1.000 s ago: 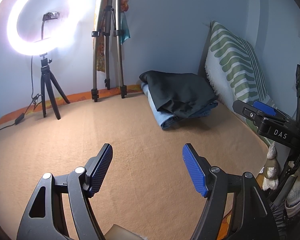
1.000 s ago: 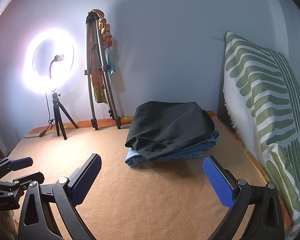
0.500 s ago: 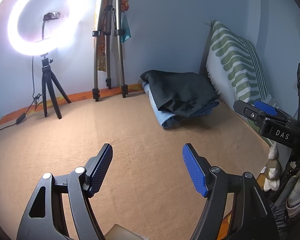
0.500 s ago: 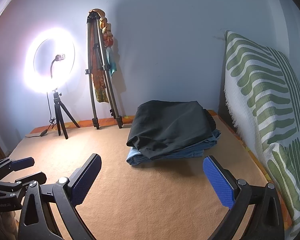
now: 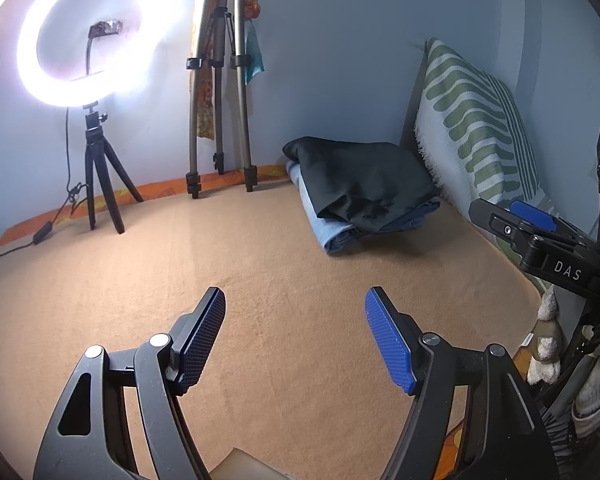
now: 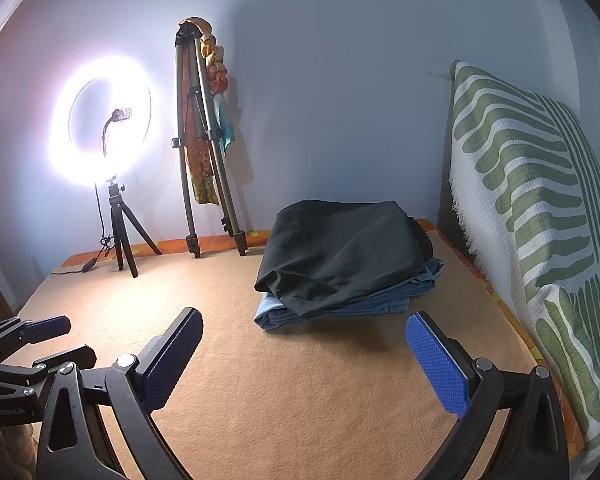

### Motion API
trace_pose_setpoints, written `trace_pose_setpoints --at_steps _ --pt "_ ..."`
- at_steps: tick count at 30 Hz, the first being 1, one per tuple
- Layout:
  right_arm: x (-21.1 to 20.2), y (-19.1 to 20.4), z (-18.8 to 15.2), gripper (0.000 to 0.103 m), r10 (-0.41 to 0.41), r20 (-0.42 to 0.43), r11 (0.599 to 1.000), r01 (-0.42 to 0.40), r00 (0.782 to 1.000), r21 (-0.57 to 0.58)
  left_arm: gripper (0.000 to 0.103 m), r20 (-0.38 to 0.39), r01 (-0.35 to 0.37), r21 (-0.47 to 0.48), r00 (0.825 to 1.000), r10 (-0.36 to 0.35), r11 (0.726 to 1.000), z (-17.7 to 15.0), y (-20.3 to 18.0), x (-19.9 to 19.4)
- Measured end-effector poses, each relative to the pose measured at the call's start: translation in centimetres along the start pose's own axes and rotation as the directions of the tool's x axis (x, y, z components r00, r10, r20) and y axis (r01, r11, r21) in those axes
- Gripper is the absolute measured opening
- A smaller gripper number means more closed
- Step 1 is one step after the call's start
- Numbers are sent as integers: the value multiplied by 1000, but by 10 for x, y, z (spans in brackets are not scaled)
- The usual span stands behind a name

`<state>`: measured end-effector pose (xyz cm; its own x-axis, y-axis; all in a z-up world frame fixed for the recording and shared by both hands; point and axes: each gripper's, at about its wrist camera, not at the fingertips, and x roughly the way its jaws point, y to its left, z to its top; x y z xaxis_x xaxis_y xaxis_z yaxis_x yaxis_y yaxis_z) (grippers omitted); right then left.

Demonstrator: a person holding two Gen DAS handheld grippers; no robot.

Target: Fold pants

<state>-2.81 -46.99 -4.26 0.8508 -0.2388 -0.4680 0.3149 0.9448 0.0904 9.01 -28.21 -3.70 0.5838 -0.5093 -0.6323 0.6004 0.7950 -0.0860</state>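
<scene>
Folded black pants [image 6: 340, 252] lie on top of folded blue jeans [image 6: 348, 308] at the far right of the tan blanket [image 6: 260, 380]. The stack also shows in the left wrist view: black pants [image 5: 364, 184], jeans [image 5: 328, 228]. My left gripper [image 5: 294, 300] is open and empty, above the blanket, well short of the stack. My right gripper [image 6: 304, 324] is open and empty, just in front of the stack. Each gripper shows at the edge of the other's view.
A lit ring light on a small tripod [image 6: 104, 152] and a folded tall tripod [image 6: 204, 160] stand by the back wall. A green-striped pillow [image 6: 540, 208] leans along the right side. A cable [image 5: 40, 236] lies at the far left.
Both views have drifted very slightly; the stack sits a touch lower and more to the right in the frames. Both grippers stay open and empty.
</scene>
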Motion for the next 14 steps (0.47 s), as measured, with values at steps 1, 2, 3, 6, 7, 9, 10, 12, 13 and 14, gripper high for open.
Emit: trace_pose_setpoints --at_steps 1,2,3,6,7,9,10,12,13,14 --pt "0 1 0 103 0 -1 1000 0 1000 -1 72 0 -1 0 1000 1 1000 0 0 0" --pt "0 0 0 103 0 -1 1000 0 1000 -1 72 0 -3 -1 1000 3 1000 0 1 0" --pt "0 1 -1 103 0 -1 1000 0 1000 -2 72 0 -2 -1 1000 2 1000 0 1 0" --pt "0 2 -1 103 0 -2 1000 0 1000 -2 72 0 -3 -2 1000 3 1000 0 1 1" --pt "0 2 -1 103 -1 -2 1000 1 1000 -2 72 3 -5 -3 1000 5 1000 0 1 1" --pt "0 2 -1 103 0 -3 1000 0 1000 -2 72 12 -15 1 1000 15 1000 -1 1 0" --pt "0 2 -1 103 0 -3 1000 0 1000 -2 72 12 -17 3 1000 17 1000 -1 1 0" --pt "0 2 -1 103 -3 -4 1000 3 1000 -3 72 7 -18 -1 1000 18 1000 -1 0 1" --pt "1 2 -2 103 -5 -6 1000 5 1000 -3 72 5 -21 -3 1000 21 1000 -1 1 1" --pt "2 1 -3 103 -7 -8 1000 7 1000 -1 72 4 -23 -4 1000 23 1000 -1 1 0"
